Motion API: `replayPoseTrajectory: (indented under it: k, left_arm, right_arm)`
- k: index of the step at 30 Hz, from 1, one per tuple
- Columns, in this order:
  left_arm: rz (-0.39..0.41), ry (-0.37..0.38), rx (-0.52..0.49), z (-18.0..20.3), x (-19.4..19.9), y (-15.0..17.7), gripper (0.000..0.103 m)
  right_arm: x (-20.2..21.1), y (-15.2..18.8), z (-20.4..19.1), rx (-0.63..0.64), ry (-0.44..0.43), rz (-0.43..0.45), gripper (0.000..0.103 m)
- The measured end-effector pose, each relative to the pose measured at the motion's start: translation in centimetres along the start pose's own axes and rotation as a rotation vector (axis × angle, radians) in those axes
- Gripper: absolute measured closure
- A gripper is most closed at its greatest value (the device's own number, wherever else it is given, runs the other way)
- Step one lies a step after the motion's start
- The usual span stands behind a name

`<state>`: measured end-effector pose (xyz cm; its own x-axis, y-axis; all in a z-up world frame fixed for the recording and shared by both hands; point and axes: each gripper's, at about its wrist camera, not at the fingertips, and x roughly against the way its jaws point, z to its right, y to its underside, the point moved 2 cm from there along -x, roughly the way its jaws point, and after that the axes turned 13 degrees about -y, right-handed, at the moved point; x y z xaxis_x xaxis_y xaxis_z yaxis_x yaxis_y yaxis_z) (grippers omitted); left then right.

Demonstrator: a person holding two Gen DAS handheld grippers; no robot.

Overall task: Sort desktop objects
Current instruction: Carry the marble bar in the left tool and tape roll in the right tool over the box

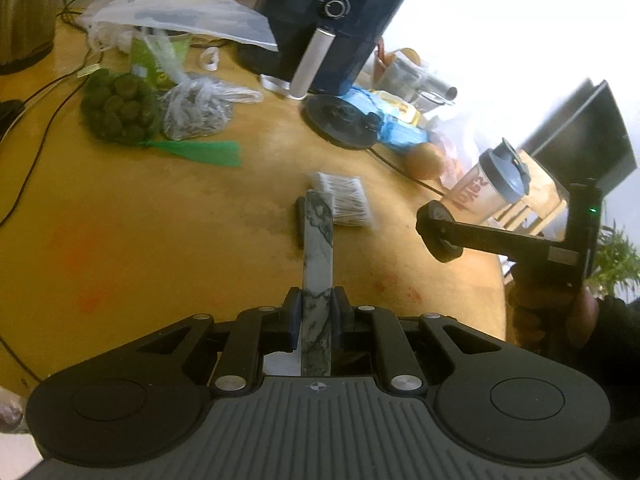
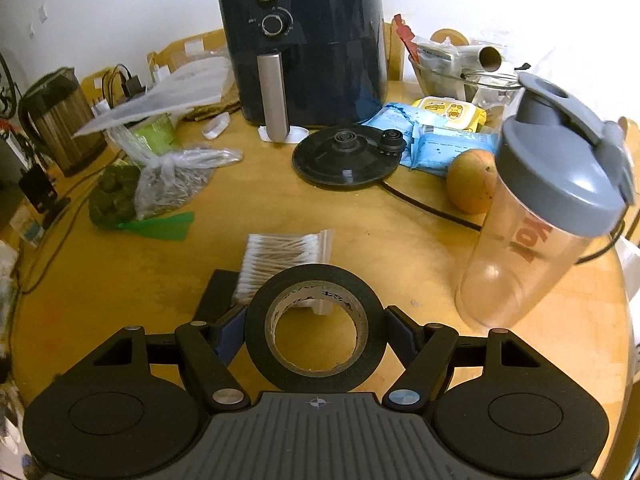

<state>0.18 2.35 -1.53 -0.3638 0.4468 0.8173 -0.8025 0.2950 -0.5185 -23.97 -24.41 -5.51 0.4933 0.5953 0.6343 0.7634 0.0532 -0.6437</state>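
My left gripper [image 1: 317, 305] is shut on a long flat bar with a grey-white marble pattern [image 1: 318, 248], held above the wooden table [image 1: 160, 220]. The bar's far end hangs over a black flat item [image 1: 299, 220] and a pack of cotton swabs [image 1: 348, 200]. My right gripper [image 2: 316, 320] is shut on a roll of black tape [image 2: 316, 278], its pads pressing on both sides of the roll, above the swab pack [image 2: 284, 256]. The left wrist view shows the right gripper [image 1: 440, 232] at the right, a hand gripping its handle, with the tape roll edge-on.
A tilted clear shaker bottle [image 2: 540, 220] with a grey lid stands at the right, beside a yellow-brown fruit [image 2: 472, 180]. Behind are a dark air fryer [image 2: 312, 40], a black kettle base [image 2: 344, 156] with its cord, blue wipe packs [image 2: 448, 144], and bags [image 1: 120, 108] at left.
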Motion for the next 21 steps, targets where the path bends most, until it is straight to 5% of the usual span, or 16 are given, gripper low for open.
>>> replayPoseTrajectory:
  k: [21]
  left_arm:
    - [0.000,0.059,-0.183,2.7,-0.5,-1.6,0.087]
  right_arm:
    - [6.0,2.7,-3.1,-0.121,-0.037,0.065,0.028]
